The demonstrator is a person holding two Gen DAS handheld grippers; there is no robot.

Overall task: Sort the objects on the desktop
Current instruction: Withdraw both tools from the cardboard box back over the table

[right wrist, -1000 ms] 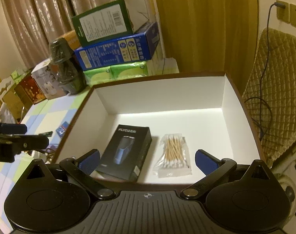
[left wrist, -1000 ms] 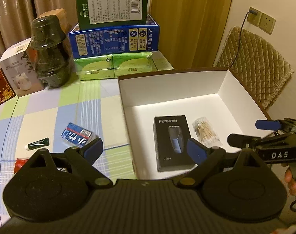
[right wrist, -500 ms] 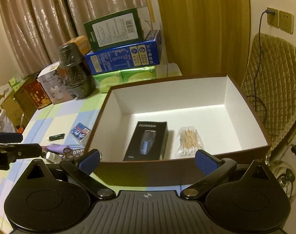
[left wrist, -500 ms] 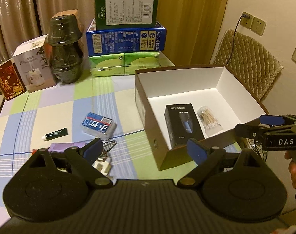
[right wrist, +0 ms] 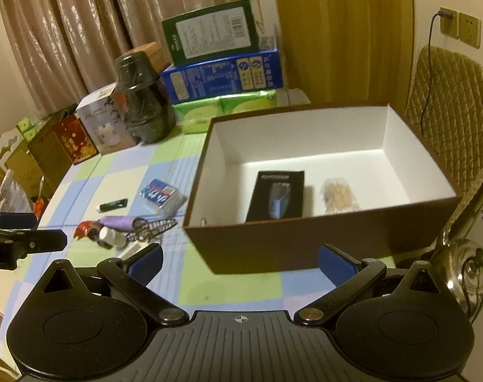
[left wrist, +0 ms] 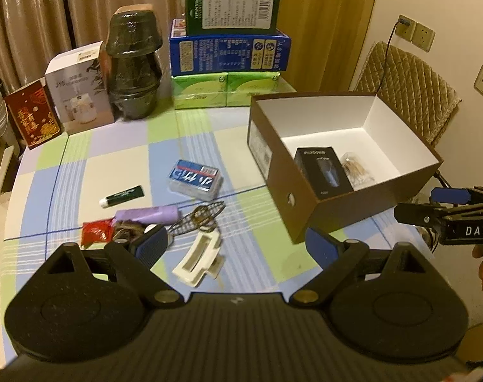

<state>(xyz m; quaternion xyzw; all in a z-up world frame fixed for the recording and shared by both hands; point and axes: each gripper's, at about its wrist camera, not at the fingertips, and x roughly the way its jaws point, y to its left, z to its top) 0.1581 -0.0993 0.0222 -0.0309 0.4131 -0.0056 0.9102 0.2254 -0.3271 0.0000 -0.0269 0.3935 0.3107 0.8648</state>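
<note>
Open brown cardboard box (left wrist: 334, 200) sat at the right of the checked tablecloth (left wrist: 114, 159). Inside it, black shaver carton (left wrist: 324, 170) lay left of clear bag of cotton swabs (left wrist: 356, 168). Left of the box: blue-and-red tissue packet (left wrist: 195, 183), dark slim tube (left wrist: 122, 195) further left, purple tube (left wrist: 147, 215) and white plastic clip (left wrist: 198, 258) nearer. Stacked cartons (left wrist: 228, 47) stood behind.

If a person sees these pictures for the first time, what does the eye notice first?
The open brown box with white inside, at the table's right, holding a black product box and a bag of cotton swabs. Left of it, small items lie scattered on the checked tablecloth.
</note>
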